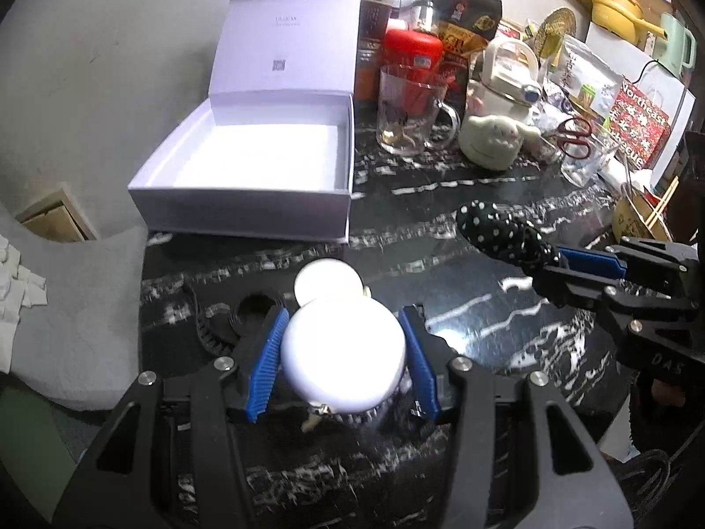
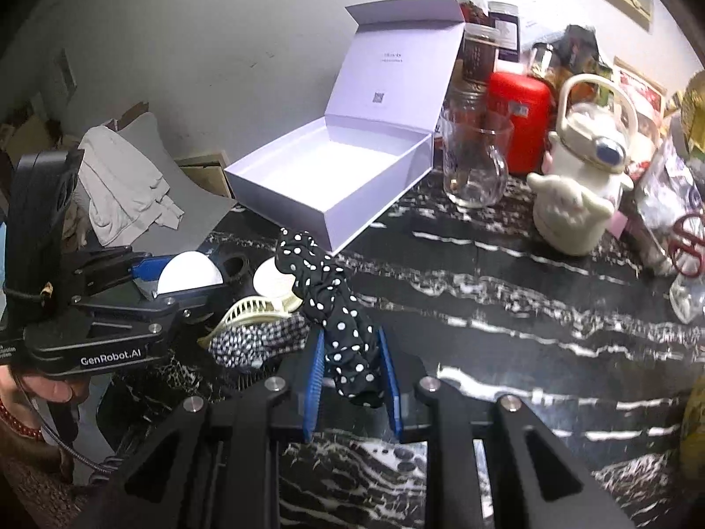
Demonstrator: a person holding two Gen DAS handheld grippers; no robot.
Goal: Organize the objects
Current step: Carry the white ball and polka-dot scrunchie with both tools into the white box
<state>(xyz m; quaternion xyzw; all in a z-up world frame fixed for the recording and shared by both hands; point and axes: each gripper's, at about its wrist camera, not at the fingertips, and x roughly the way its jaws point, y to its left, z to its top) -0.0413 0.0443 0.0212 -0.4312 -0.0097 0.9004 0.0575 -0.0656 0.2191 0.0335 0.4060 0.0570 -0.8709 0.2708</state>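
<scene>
My left gripper [image 1: 343, 315] is shut on a white round jar [image 1: 343, 352], its blue pads pressing on both sides, lifted above the black marble table [image 1: 440, 463]. A second white round jar [image 1: 328, 282] sits on the table just beyond it. My right gripper [image 2: 350, 335] is shut on a black scrunchie with white dots [image 2: 335, 308], which hangs out past the fingertips. In the left wrist view that scrunchie [image 1: 502, 233] shows at the right. An open white box [image 1: 264, 167] with its lid raised stands empty at the table's far left corner.
A cream claw clip [image 2: 255, 313] and checkered cloth [image 2: 255, 344] lie near the left gripper [image 2: 211, 277]. Behind the box stand a glass mug [image 1: 410, 110], a red canister [image 1: 412, 50], a cream kettle [image 1: 498, 123], jars, bags and red scissors [image 1: 577, 132]. A grey cushioned seat [image 1: 79, 308] lies left of the table.
</scene>
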